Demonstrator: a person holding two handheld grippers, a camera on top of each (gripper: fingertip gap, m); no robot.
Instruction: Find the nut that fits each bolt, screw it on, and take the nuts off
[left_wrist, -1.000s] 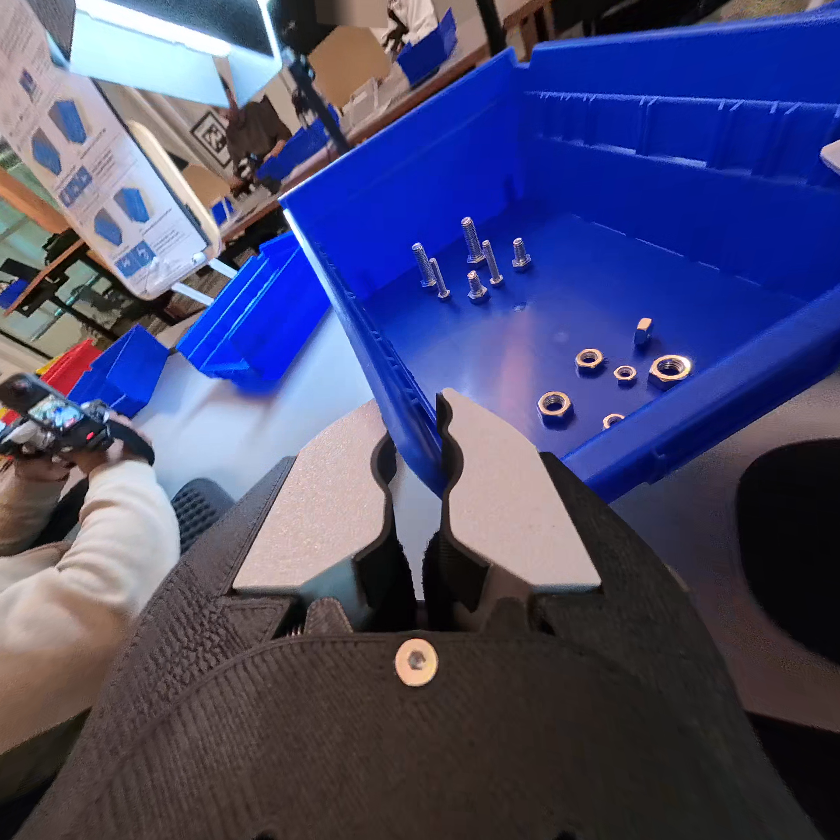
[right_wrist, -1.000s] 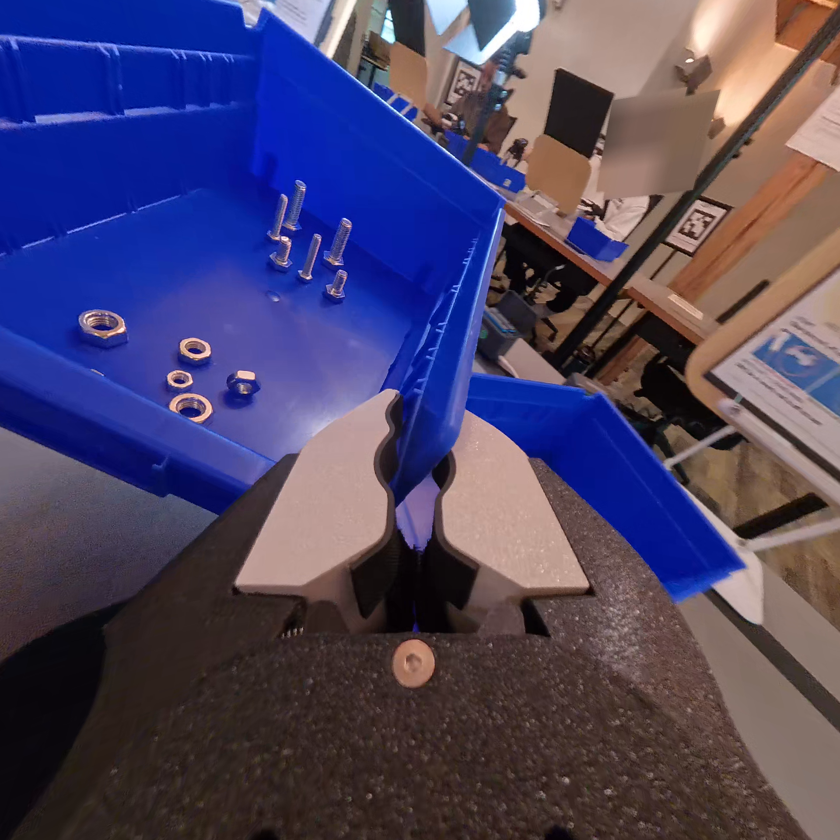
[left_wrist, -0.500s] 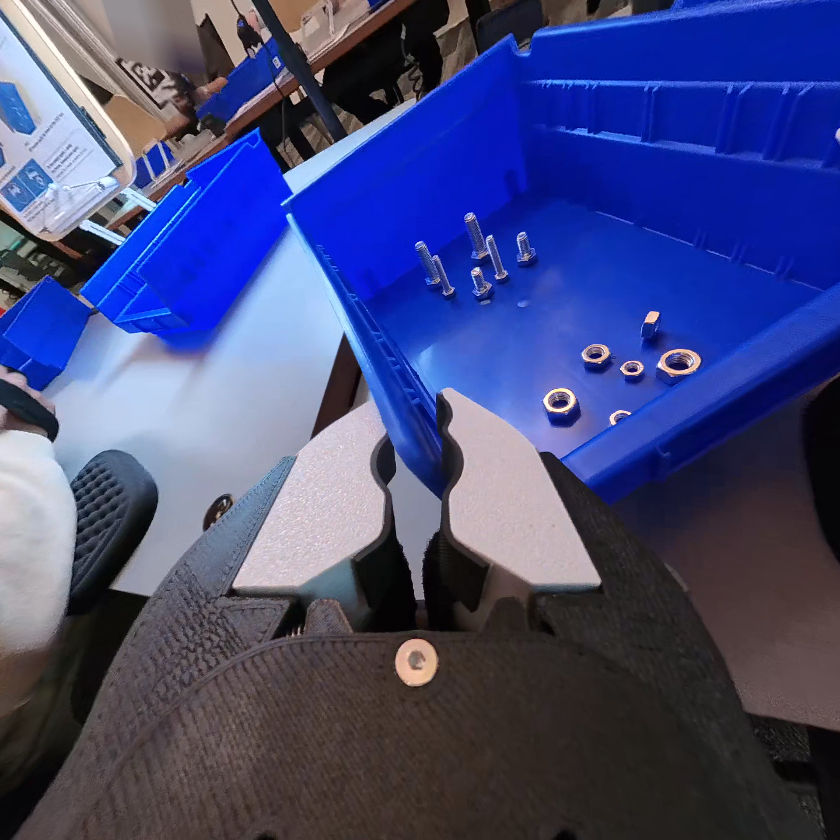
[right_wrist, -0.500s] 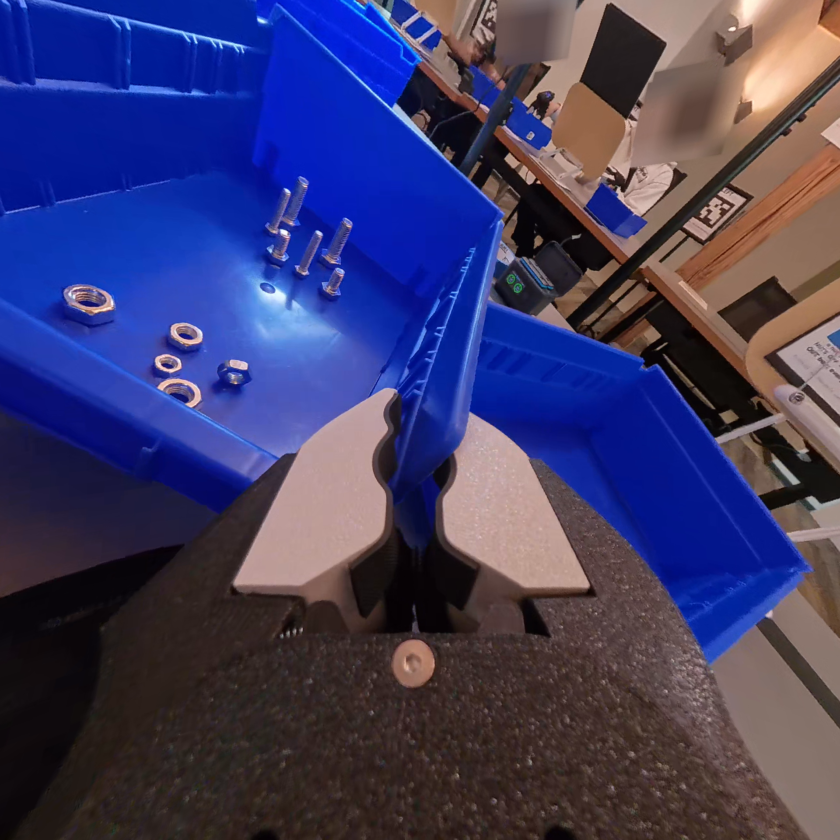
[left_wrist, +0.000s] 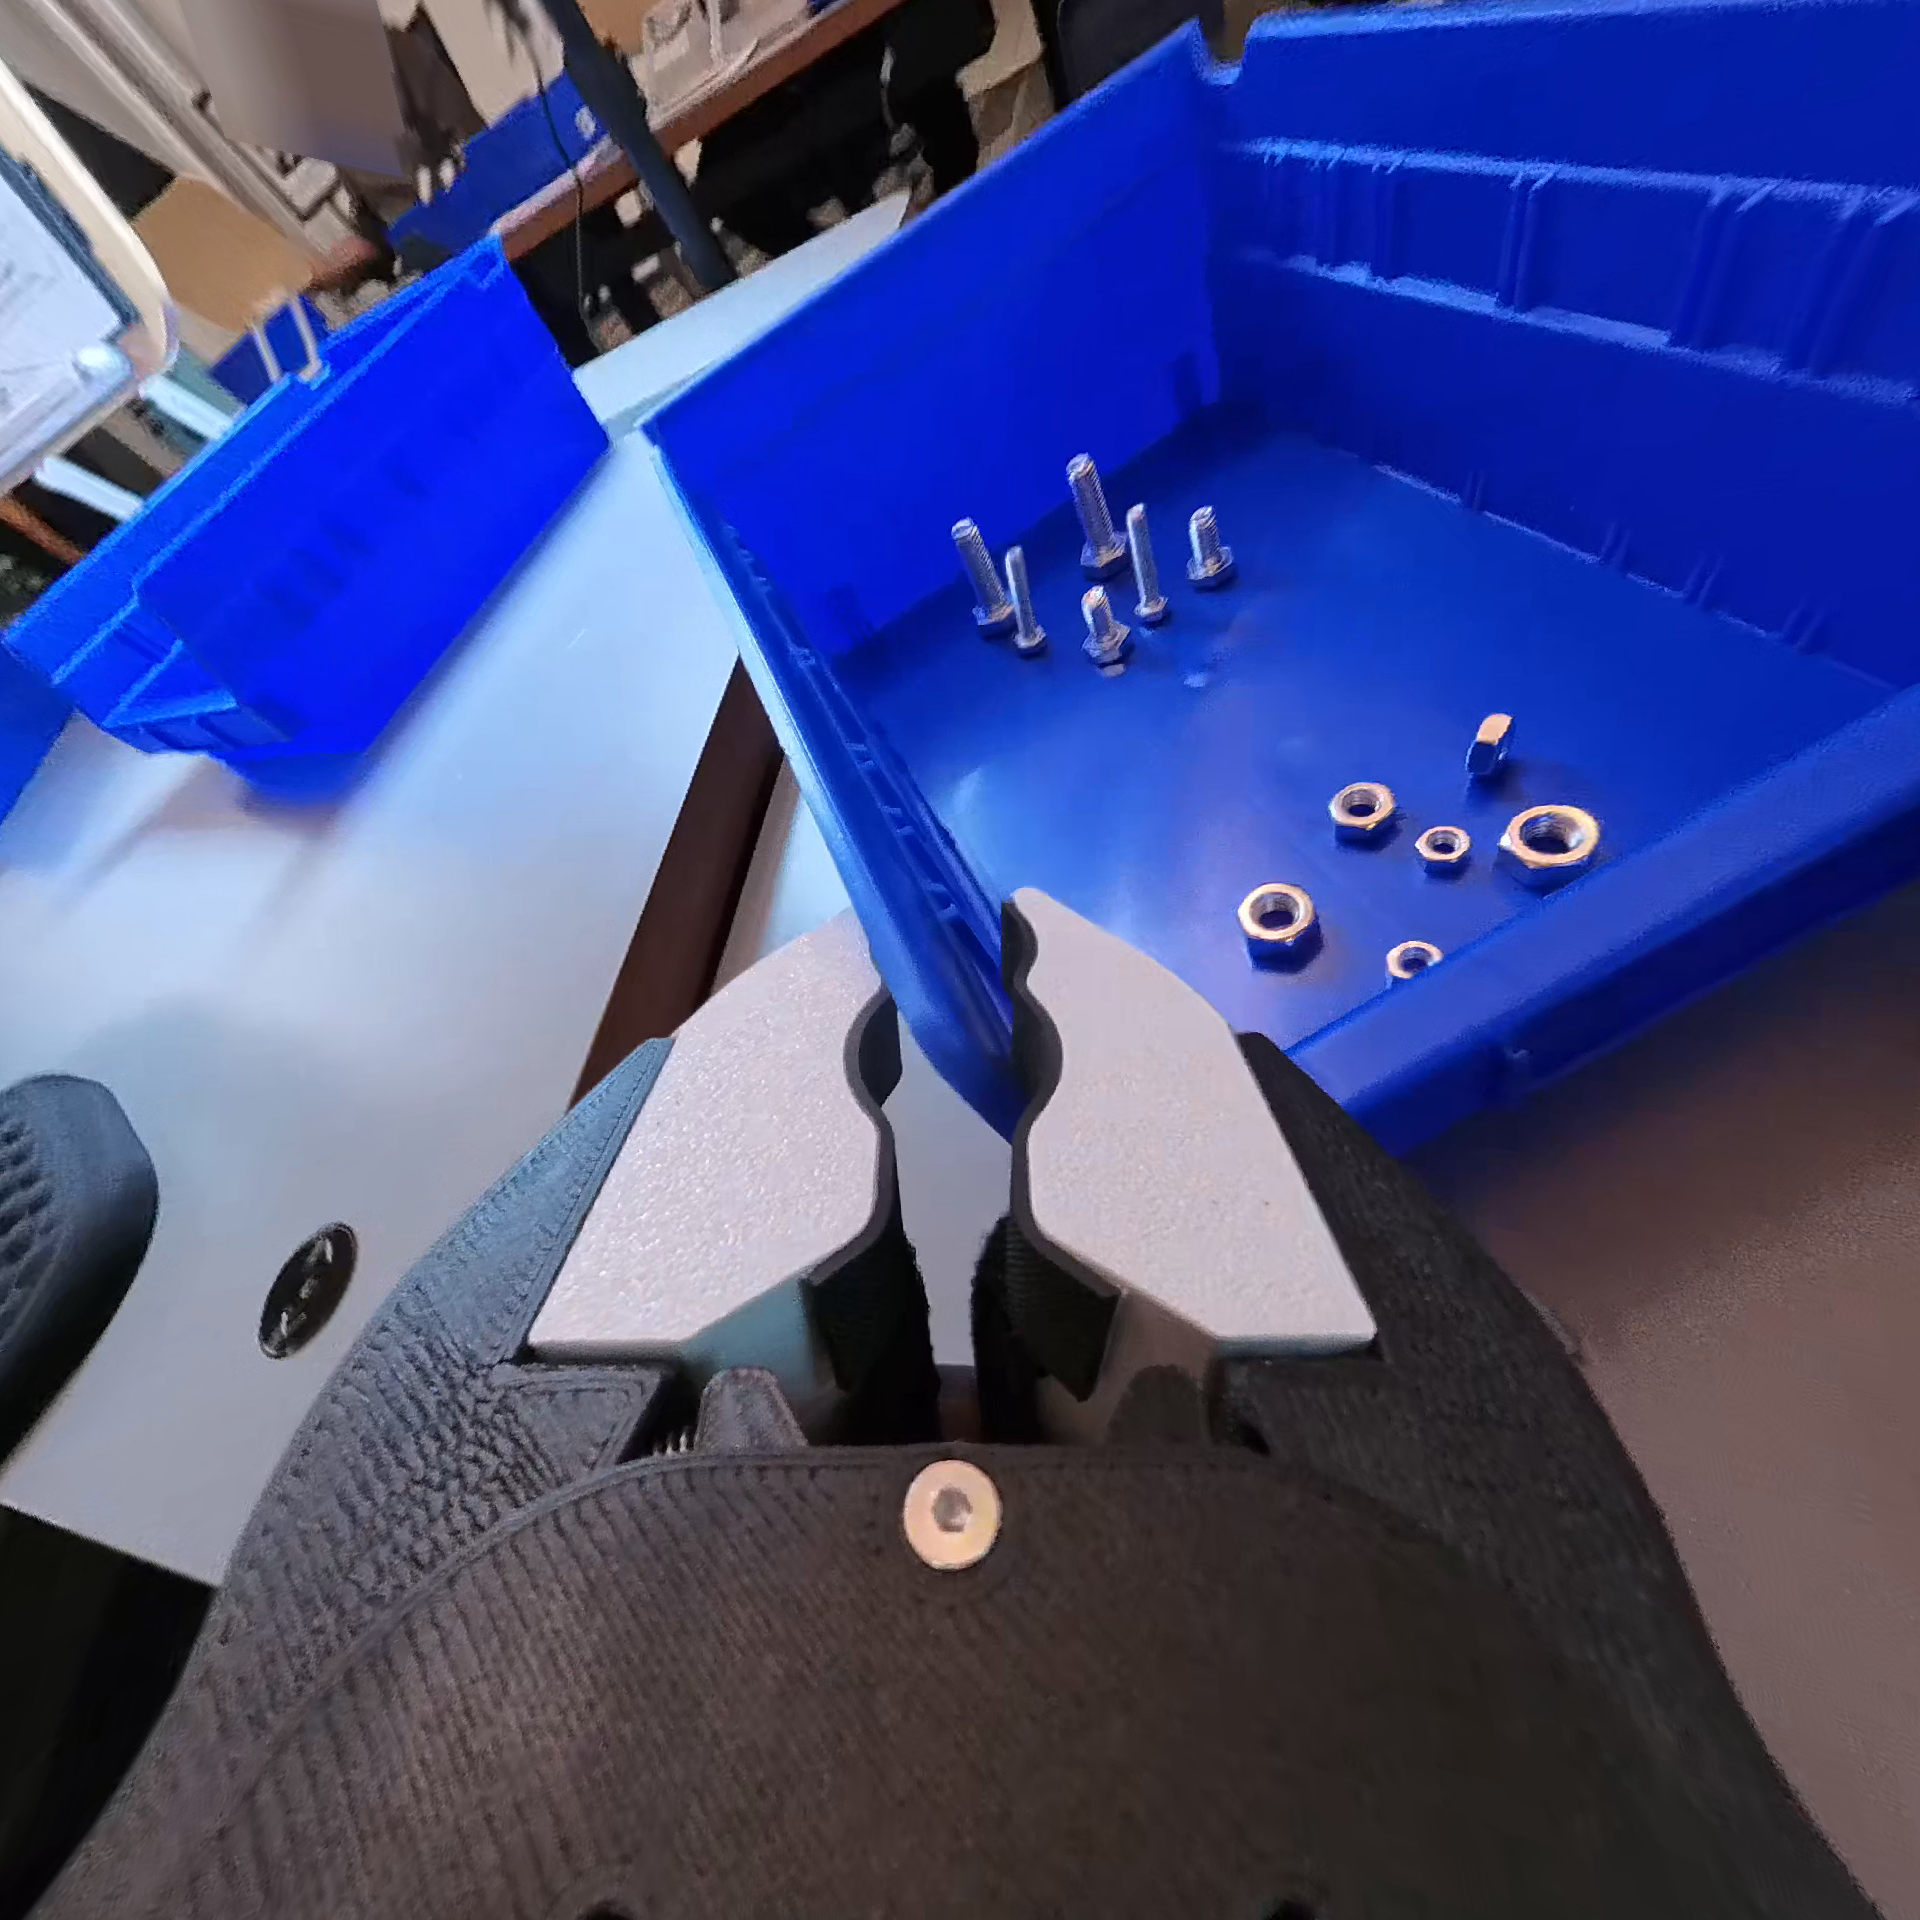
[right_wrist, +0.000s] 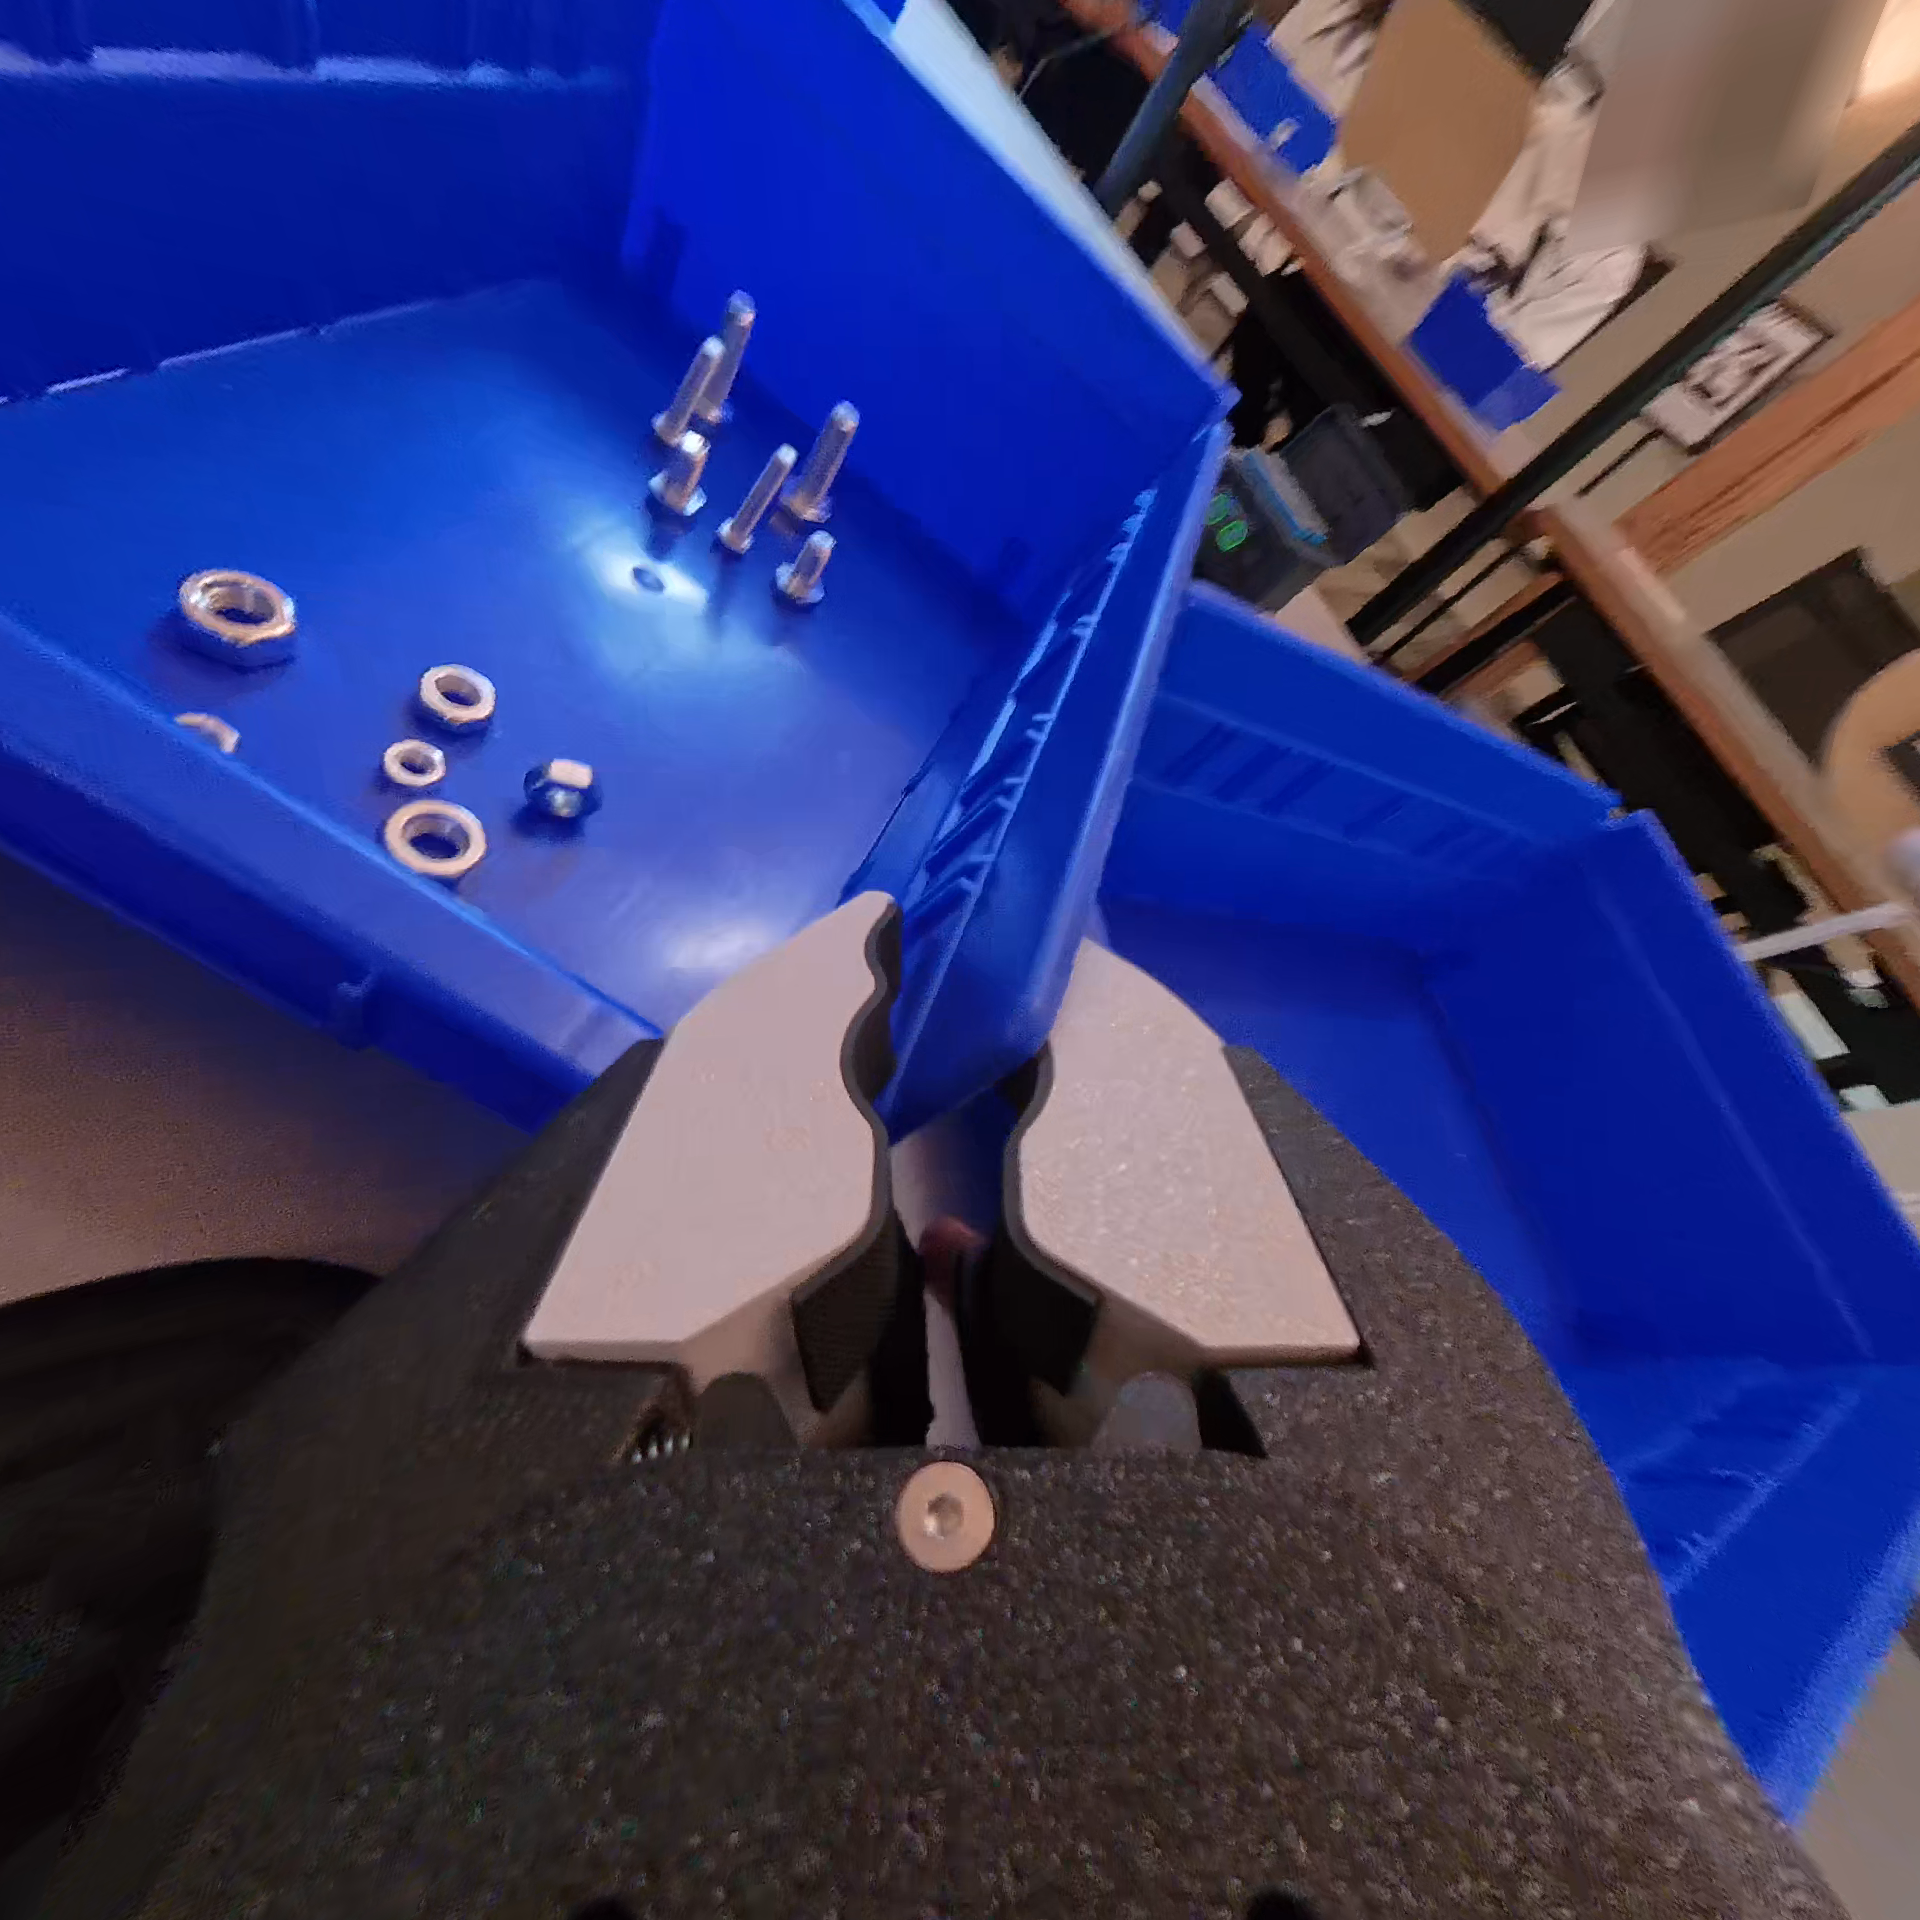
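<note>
Now the blue bin is coming down to the grey table. A second ago the left wrist view was looking past the bin wall into the room. At this moment it is taking in the tabletop and a spare blue bin lying well off to the left.

The left gripper is still pinching the bin's left side wall near the front corner, with the inner pad flat against the plastic. The right gripper is pinching the opposite wall. That wall is sitting shallower between the fingers than half a second ago, and its rim is hiding the outer pad. A neighbouring blue bin is lying just beside that wall.

Inside, nothing is shifting. Six bolts are standing head-down in a cluster toward the back left. The nuts are lying loose near the low front wall, one of them tipped on edge.

Judging from this, the carrying step is ending and no matching is under way yet. The right-hand grasp seems to be loosening, so both grippers are likely about to be freed for the first nut. A bump on landing could topple the upright bolts.
</note>
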